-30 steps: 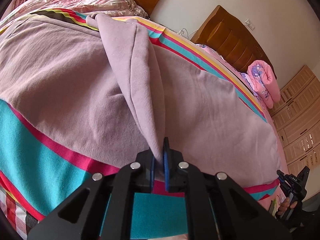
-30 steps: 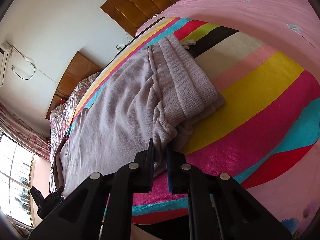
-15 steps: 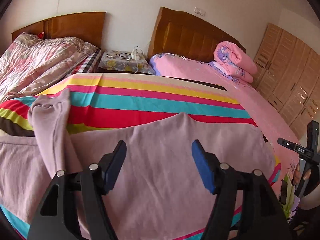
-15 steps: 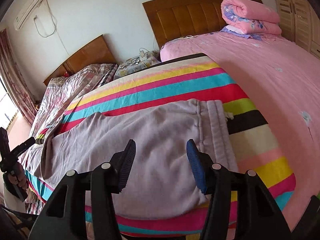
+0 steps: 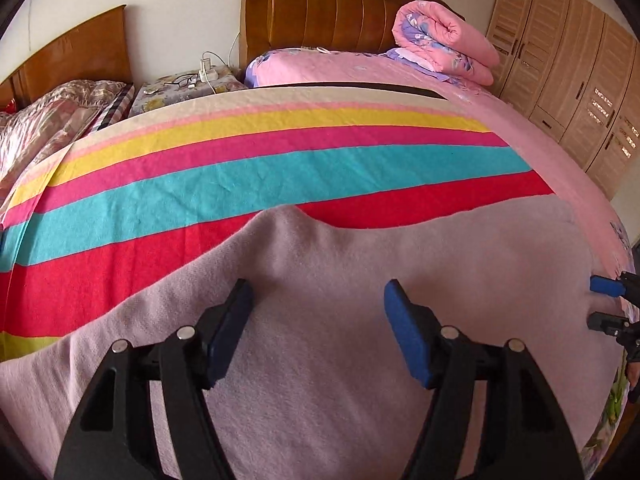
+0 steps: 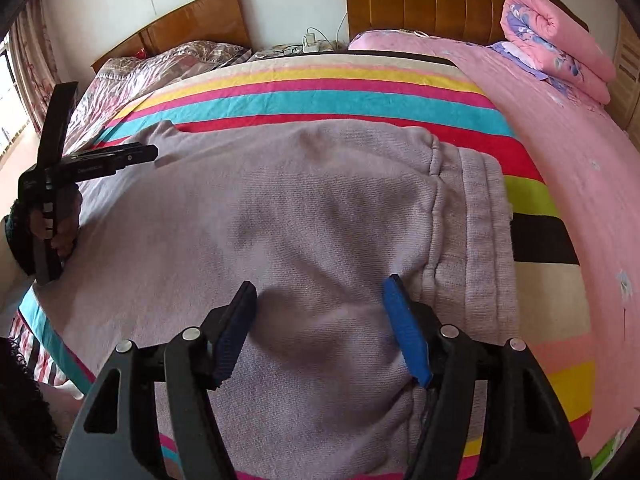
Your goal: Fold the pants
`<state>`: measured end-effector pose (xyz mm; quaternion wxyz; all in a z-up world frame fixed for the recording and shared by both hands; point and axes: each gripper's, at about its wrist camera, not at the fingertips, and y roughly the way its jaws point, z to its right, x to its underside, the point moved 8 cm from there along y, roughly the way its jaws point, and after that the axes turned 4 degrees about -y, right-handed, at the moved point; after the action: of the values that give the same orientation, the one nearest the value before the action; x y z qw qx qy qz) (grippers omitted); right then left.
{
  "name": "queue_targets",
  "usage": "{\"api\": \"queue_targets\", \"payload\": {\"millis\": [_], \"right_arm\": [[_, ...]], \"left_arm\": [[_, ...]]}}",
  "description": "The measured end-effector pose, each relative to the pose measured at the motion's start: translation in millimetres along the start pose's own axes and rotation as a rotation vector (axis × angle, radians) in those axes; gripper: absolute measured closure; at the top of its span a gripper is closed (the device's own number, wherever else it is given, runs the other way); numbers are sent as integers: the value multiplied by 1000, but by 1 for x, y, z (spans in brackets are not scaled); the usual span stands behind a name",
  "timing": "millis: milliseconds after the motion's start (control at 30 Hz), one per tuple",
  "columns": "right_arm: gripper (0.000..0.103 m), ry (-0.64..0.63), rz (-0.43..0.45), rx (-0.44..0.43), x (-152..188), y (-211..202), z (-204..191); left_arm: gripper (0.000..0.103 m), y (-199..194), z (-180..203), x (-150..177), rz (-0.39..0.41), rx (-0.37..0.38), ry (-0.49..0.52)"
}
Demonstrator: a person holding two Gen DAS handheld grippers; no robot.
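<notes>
- We hold the left gripper (image 5: 316, 334) above the leg end of the pants (image 6: 280, 220), its fingers (image 5: 406, 338) spread with nothing between them; they have just been opening, and the cloth lies loose beneath.
- Our right gripper (image 6: 320, 330) hangs over the waist end, just beside the ribbed waistband (image 6: 476, 240). Its fingers have also just been opening and grip nothing.
- We judge both are free because a lengthwise fold has been laid down: the pants look doubled, one leg over the other, and need no holding while they rest.
- The pants lie along the near edge of the bed, on the striped blanket (image 5: 280, 176), waistband to the right and legs running left.
- They are pale lilac knit, soft and thick, mostly flat with a few shallow dents and one small hump on the far edge.
- A rolled pink quilt (image 5: 444, 46) sits well apart near the headboard (image 5: 340, 12).
</notes>
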<state>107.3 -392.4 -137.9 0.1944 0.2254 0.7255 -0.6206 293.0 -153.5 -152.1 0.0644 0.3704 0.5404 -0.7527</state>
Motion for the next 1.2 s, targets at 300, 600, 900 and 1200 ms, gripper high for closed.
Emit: {"api": "queue_targets", "payload": {"millis": [300, 600, 900, 1200], "right_arm": [[19, -44, -5, 2, -4, 6, -17], [17, -226, 132, -130, -105, -20, -152], [28, -944, 72, -619, -171, 75, -544], [48, -1107, -131, -773, -141, 174, -768]], "left_arm": [[22, 0, 4, -4, -11, 25, 0], [3, -206, -130, 15, 318, -122, -235], [4, -366, -392, 234, 407, -443, -965], [29, -359, -459, 278, 423, -367, -1157]]}}
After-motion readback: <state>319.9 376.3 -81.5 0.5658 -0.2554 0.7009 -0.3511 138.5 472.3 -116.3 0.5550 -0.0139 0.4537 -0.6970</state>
